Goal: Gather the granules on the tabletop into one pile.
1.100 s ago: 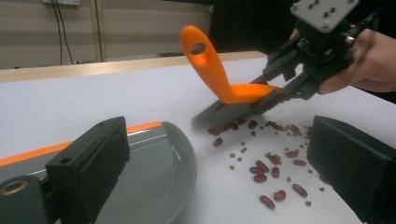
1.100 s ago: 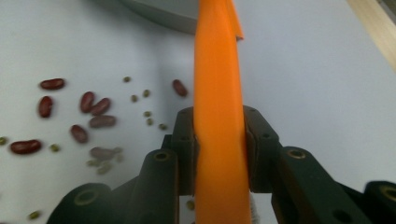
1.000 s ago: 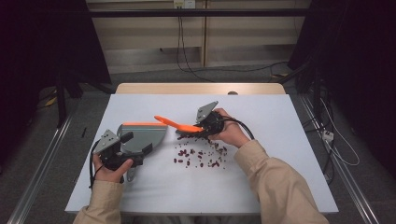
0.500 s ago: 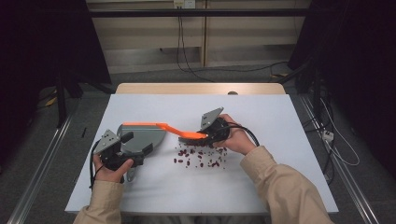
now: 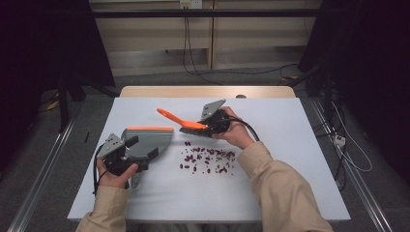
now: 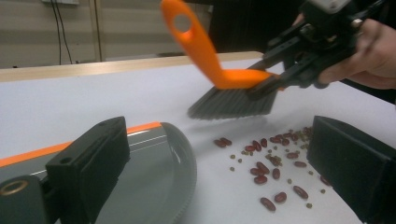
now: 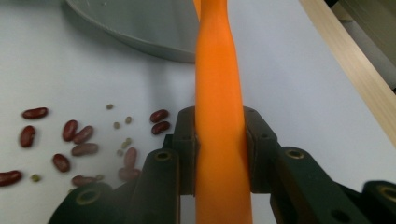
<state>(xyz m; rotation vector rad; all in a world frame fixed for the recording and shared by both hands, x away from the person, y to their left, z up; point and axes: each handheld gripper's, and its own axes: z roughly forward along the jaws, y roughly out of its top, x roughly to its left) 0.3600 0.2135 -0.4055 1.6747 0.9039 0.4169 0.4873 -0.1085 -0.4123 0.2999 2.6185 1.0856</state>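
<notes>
The right tool [image 5: 209, 126] pinches an orange hand brush [image 5: 186, 123] just above scattered kidney beans [image 5: 208, 159]. The left tool [image 5: 138, 153] clamps a grey dustpan [image 5: 147, 140] on the surface [image 5: 290, 145]. Best to lower the bristles beyond the beans, then sweep left into the steadied pan.

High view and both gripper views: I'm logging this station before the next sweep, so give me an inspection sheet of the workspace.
Surface: white table, wooden strip along its far edge.
Job's things: orange brush lifted above the far edge of the beans; grey dustpan flat on the table, left of them; red beans and small green ones scattered loose.
Clutter: nothing seen on the table.
Grippers: right gripper shut on the brush handle; left gripper at the dustpan, grip unclear.
Cables: one trails from each gripper; more on the floor at right.
Surroundings: dark curtains, pale wall, metal floor rails.
</notes>
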